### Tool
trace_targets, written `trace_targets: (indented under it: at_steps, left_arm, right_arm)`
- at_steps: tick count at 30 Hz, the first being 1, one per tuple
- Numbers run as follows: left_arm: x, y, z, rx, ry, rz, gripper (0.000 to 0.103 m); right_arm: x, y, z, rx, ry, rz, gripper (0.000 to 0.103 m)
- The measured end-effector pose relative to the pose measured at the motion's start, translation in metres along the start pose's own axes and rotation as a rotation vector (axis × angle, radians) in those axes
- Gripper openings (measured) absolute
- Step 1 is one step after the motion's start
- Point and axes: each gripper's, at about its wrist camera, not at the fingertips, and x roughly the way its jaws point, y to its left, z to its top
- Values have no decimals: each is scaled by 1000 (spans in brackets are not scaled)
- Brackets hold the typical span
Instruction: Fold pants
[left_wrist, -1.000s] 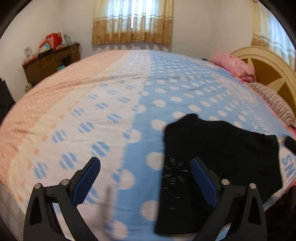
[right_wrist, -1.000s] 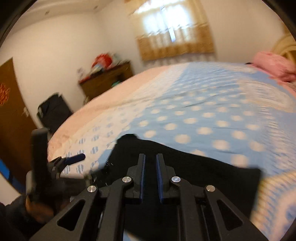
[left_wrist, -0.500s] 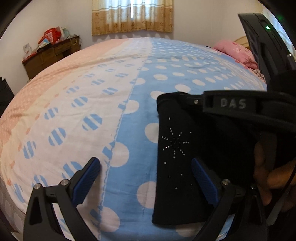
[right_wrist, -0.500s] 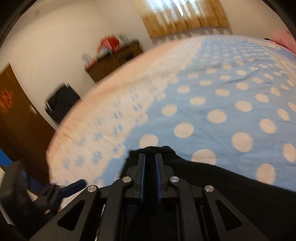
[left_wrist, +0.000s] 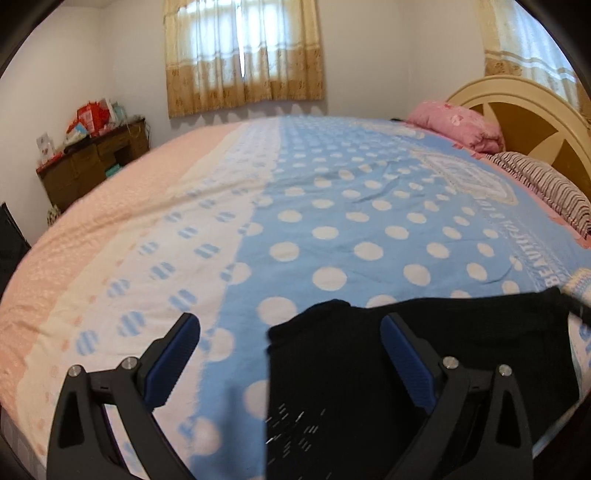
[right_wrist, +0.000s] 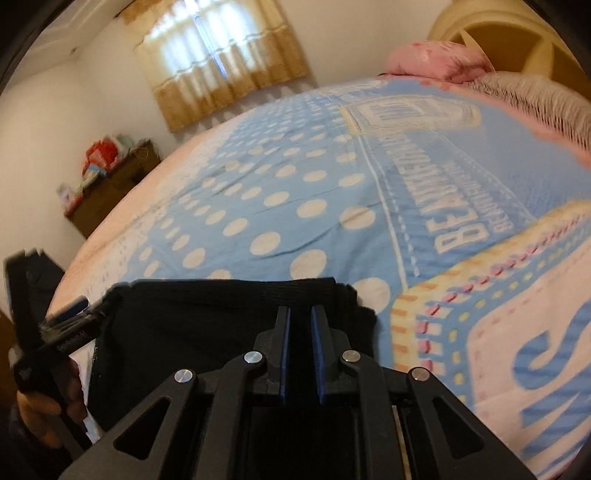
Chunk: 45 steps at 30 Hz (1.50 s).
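The black pants (left_wrist: 461, 354) lie folded into a flat rectangle at the near edge of the bed, with small rhinestones near the front. My left gripper (left_wrist: 291, 332) is open and empty, above the pants' left edge. In the right wrist view the pants (right_wrist: 207, 321) lie just ahead. My right gripper (right_wrist: 300, 314) has its jaws nearly closed, with a narrow gap, above the pants' right part. I cannot tell whether cloth is pinched. The left gripper (right_wrist: 70, 314) shows at the far left of that view.
The bed has a blue polka-dot and pink cover (left_wrist: 332, 206). A pink pillow (left_wrist: 458, 122) and striped pillow (left_wrist: 543, 184) lie by the headboard (left_wrist: 524, 107). A wooden dresser (left_wrist: 92, 162) stands at the left wall. A black bag (left_wrist: 11, 240) sits by the bed.
My right gripper has moved from the pants' left end to their right part. My left gripper has pulled back and tilted up, so more of the bed shows.
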Motion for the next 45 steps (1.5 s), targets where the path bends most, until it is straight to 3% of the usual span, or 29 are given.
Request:
trace_targets:
  at_steps: [3, 6, 9, 12, 13, 14, 16, 31, 45]
  left_arm:
    - [24, -3, -4, -9, 91, 40, 101]
    - [25, 2, -9, -46, 103, 22, 103]
    - [23, 4, -11, -54, 113, 21, 103]
    - [17, 3, -10, -27, 110, 30, 103]
    - [16, 3, -8, -16, 106, 33, 103]
    - [12, 3, -7, -2, 99, 36, 103]
    - [4, 4, -6, 3, 95, 31, 103]
    - [-19, 6, -25, -56, 103, -75, 103]
    - [-19, 9, -39, -79, 65, -101, 103]
  right_arm:
    - [6, 9, 3, -32, -24, -38, 12]
    - [8, 9, 6, -19, -25, -36, 12]
    - [-2, 0, 5, 26, -20, 4, 12]
    - [-27, -10, -1, 121, -71, 88, 16]
    - [-34, -11, -5, 126, -84, 88, 28]
    - [-39, -12, -9, 126, -94, 80, 51]
    - [-46, -14, -17, 133, -115, 66, 71]
    - [-60, -31, -49, 155, -64, 4, 71]
    - [-42, -16, -67, 85, -58, -30, 71]
